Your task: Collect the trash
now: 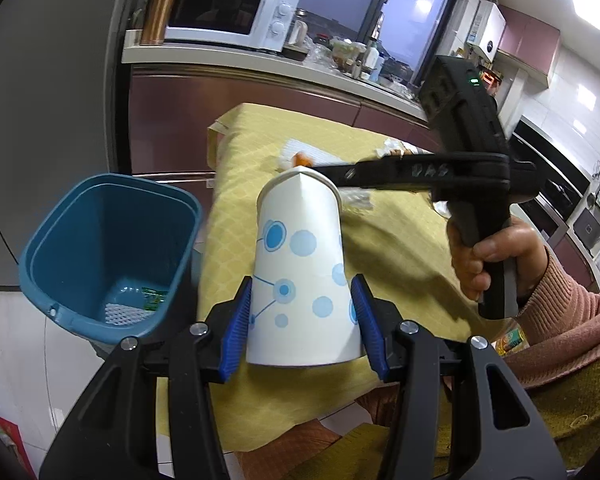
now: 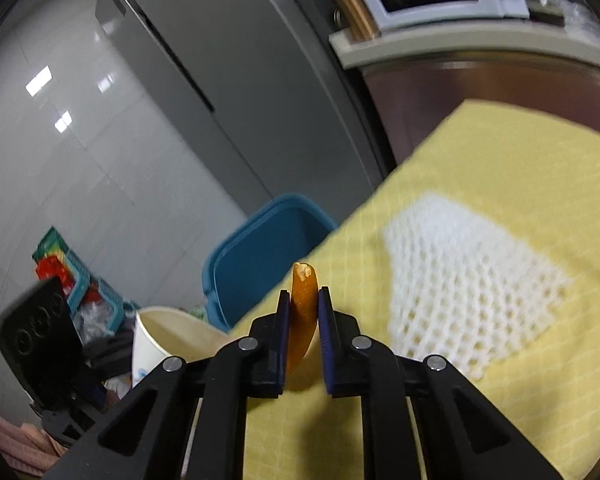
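The right gripper [image 2: 304, 300] pinches an orange peel [image 2: 302, 312]; the left gripper [image 1: 302, 308] clamps a paper cup [image 1: 300, 264] beside the blue bin [image 1: 100, 248].

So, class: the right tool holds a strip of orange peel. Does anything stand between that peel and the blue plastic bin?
The white dotted paper cup, held in the left tool, sits between the orange peel strip in the right tool and the blue plastic bin.

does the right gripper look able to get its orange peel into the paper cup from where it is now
Probably yes. The right gripper is shut on the orange peel, right by the open mouth of the paper cup, which the left gripper holds. Nothing visible lies between them.
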Demonstrator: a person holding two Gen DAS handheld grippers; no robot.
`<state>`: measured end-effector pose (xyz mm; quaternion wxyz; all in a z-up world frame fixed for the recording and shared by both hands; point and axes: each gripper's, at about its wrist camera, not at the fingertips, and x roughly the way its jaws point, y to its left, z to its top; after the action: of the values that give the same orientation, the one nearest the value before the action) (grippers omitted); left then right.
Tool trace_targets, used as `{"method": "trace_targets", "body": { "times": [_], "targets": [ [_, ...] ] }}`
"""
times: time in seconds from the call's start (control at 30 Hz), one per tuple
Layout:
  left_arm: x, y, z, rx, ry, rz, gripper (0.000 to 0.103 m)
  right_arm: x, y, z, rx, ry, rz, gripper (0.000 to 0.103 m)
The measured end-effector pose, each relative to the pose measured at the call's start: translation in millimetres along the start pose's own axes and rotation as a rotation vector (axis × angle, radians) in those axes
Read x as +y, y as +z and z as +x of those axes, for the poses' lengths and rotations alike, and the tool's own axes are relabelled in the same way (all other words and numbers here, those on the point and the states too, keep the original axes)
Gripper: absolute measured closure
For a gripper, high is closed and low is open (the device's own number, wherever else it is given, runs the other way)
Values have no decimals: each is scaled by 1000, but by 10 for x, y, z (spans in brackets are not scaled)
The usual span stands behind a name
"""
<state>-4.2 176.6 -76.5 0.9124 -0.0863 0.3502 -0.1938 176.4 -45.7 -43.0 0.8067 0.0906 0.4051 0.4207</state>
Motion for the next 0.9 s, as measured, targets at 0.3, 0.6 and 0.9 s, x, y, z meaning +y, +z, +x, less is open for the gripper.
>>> {"method": "trace_targets", "body": {
  "times": [0.3, 0.6, 0.9],
  "targets": [
    [453, 165, -146, -37, 110, -64, 54, 271, 313, 30, -109, -27, -65, 91],
    [1015, 313, -64, -14, 233, -137, 54, 365, 480, 406, -68, -25, -87, 91],
    [1481, 380, 344, 87, 321, -185, 54, 436, 428, 968, 84, -48, -125, 91]
  ]
}}
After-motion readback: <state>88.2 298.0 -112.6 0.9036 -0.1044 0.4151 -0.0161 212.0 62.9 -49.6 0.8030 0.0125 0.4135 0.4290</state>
